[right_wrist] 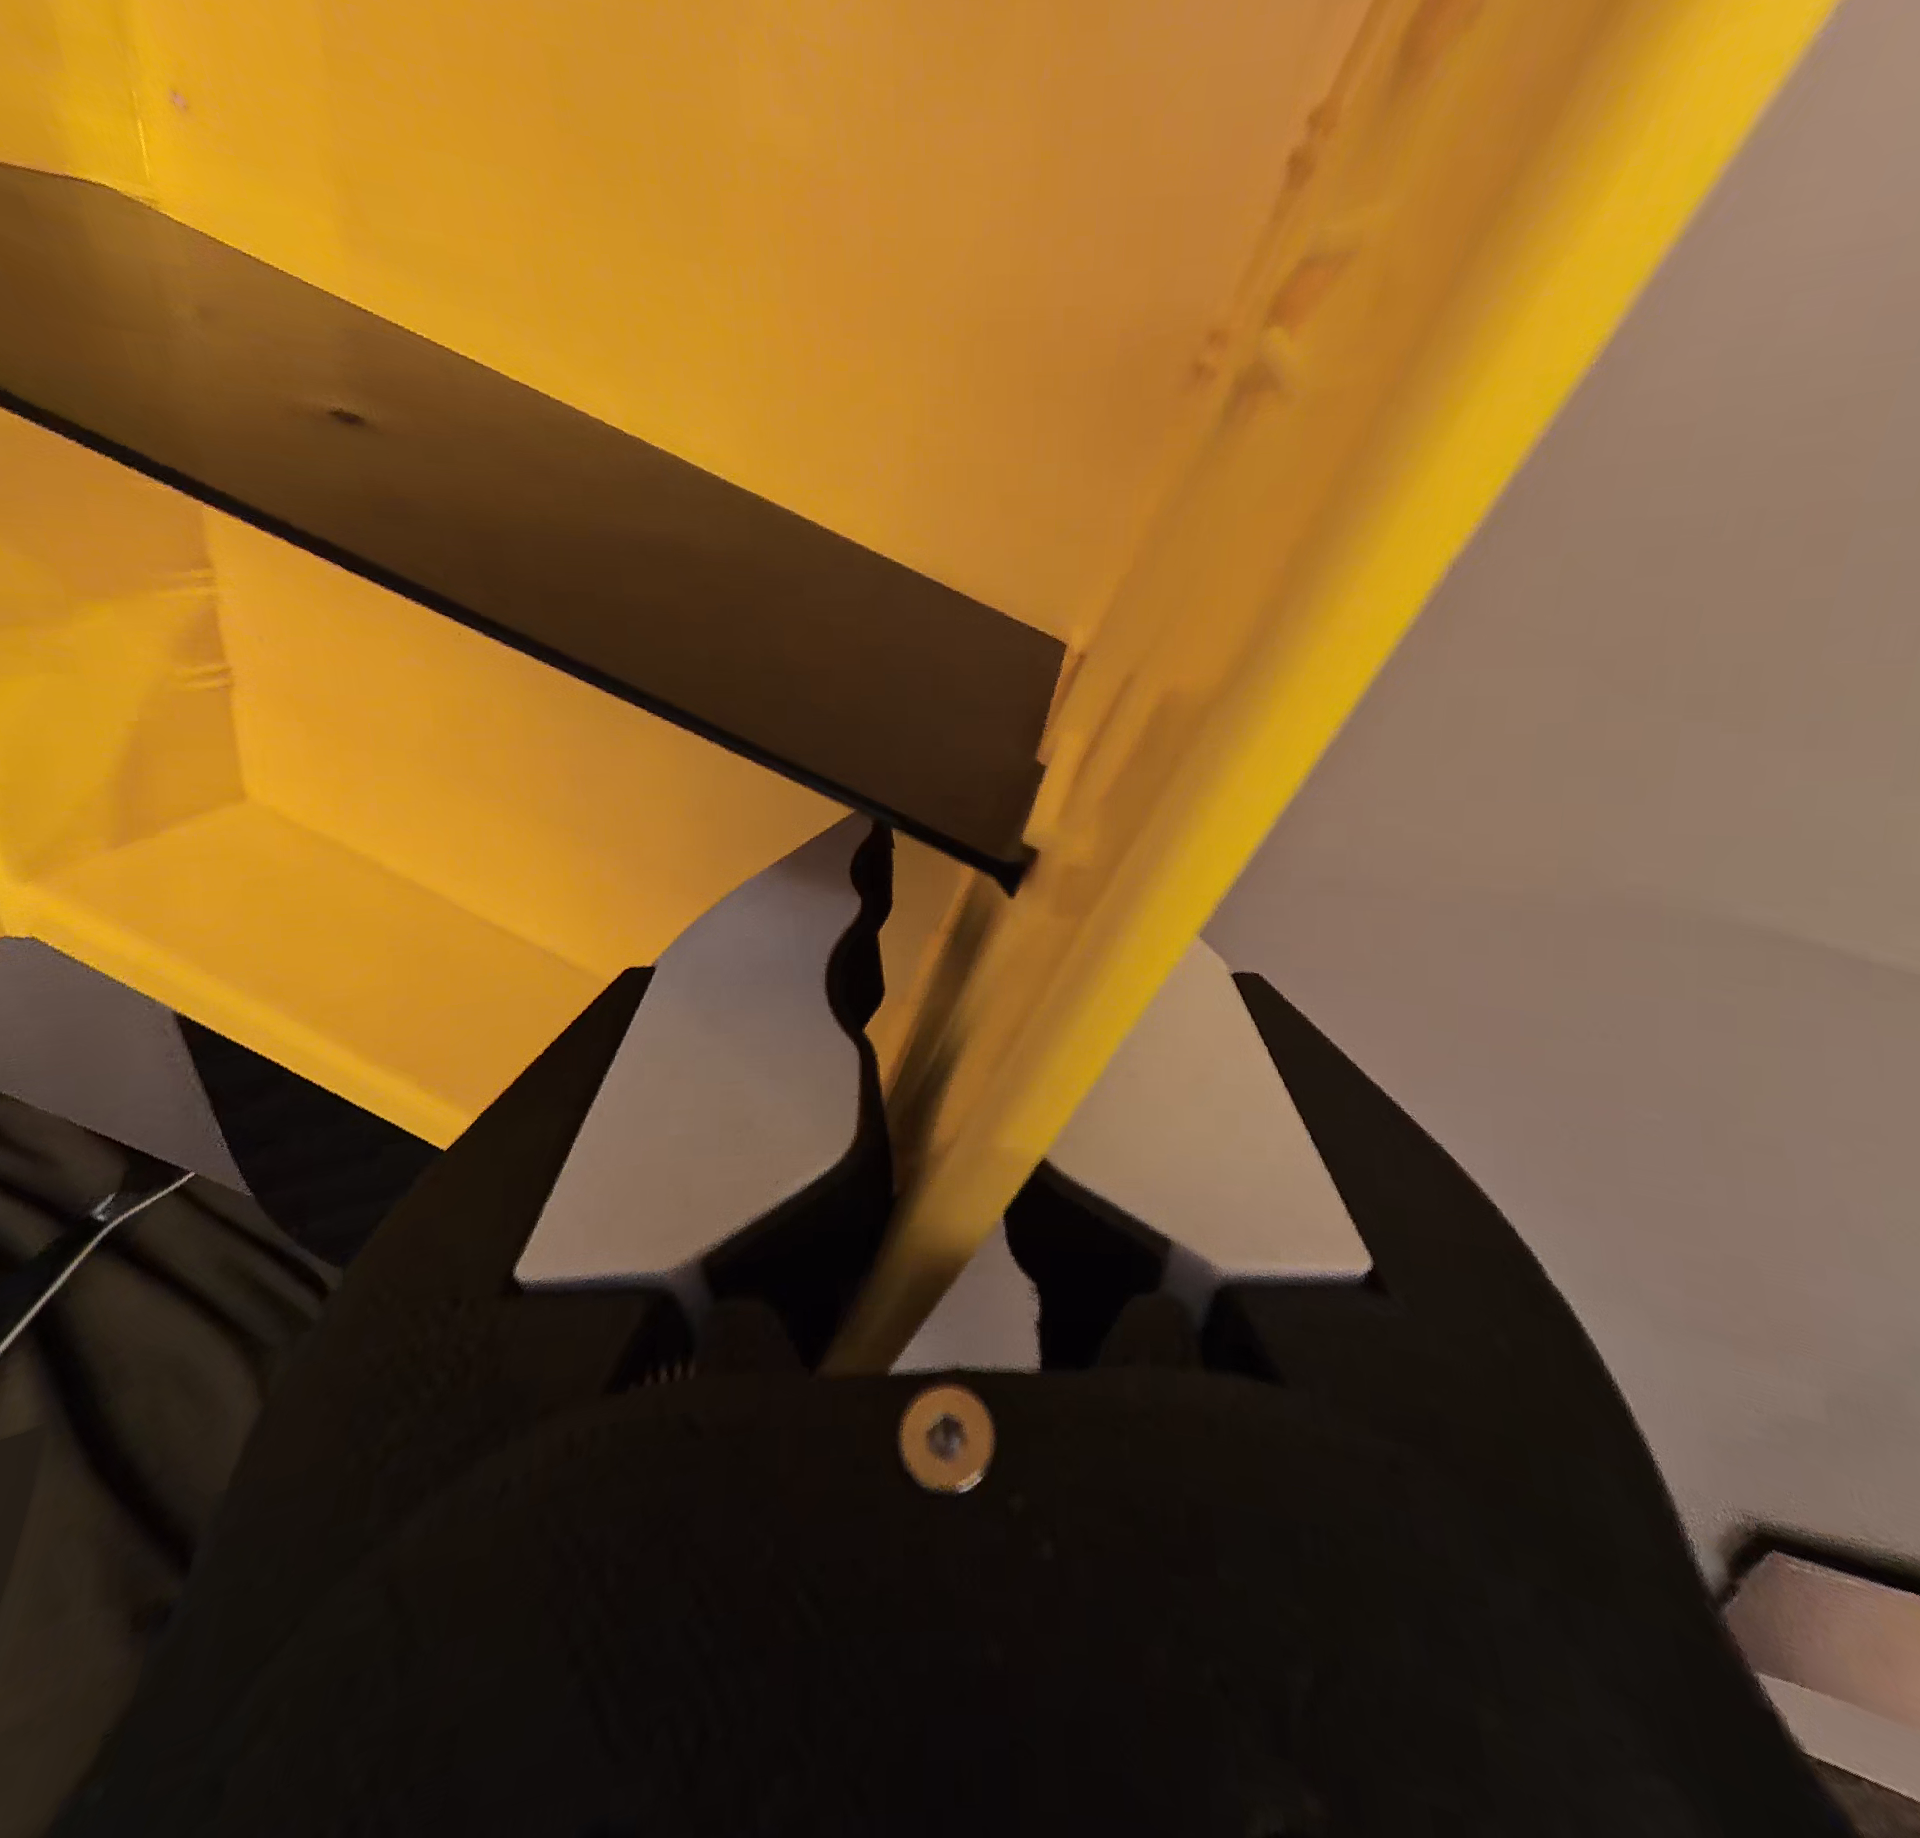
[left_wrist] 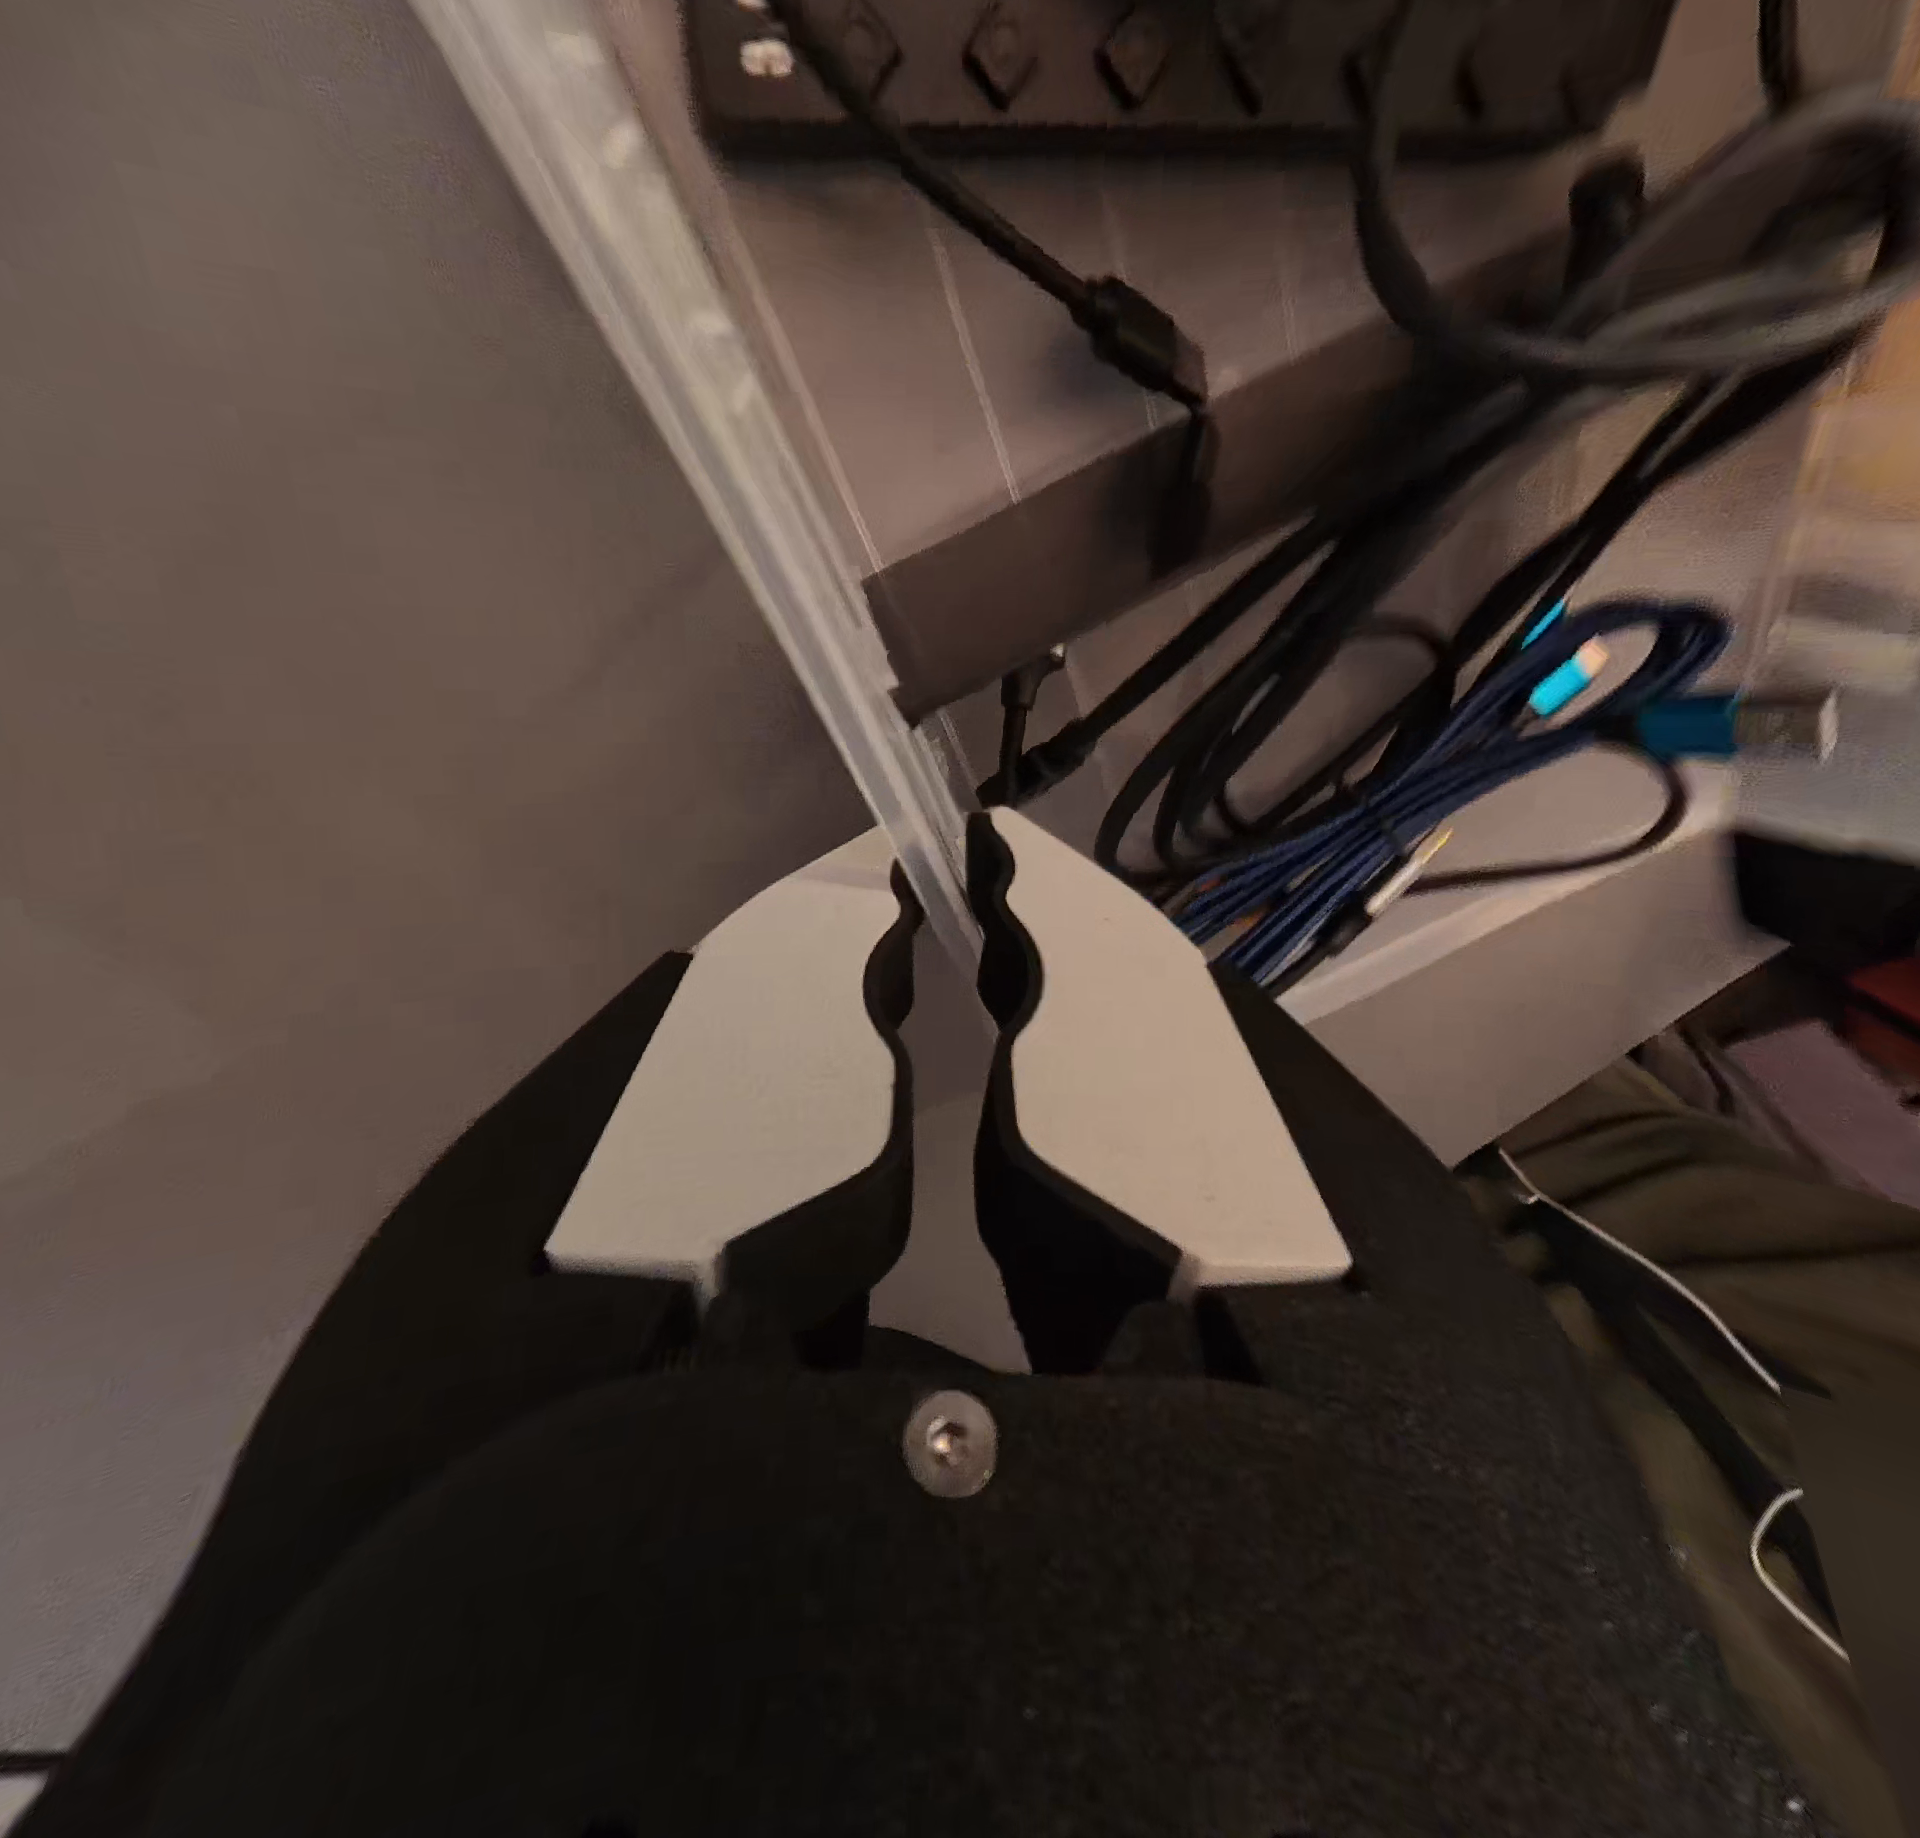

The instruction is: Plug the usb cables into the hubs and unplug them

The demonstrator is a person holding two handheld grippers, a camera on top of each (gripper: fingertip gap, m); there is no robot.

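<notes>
My left gripper (left_wrist: pixel 940 853) is shut on the edge of a clear plastic bin wall (left_wrist: pixel 665 282). Inside that bin a black USB hub (left_wrist: pixel 1039 53) with a row of ports lies at the top. A black USB plug (left_wrist: pixel 1132 328) rests on a grey divider (left_wrist: pixel 1039 552). Black cables and a bundle of blue braided cables (left_wrist: pixel 1403 832) with a cyan connector (left_wrist: pixel 1558 687) and a blue USB plug (left_wrist: pixel 1725 728) lie below it. My right gripper (right_wrist: pixel 956 895) is shut on the rim of a yellow bin (right_wrist: pixel 1299 541). The rim hides its right fingertip.
A black divider (right_wrist: pixel 520 510) crosses the inside of the yellow bin, which shows no cables in this view. A plain grey wall or surface (left_wrist: pixel 312 541) fills the left of the left wrist view. Olive cloth (left_wrist: pixel 1714 1269) lies at the lower right. The left gripper's tips are roughly 45 centimetres from the right gripper's.
</notes>
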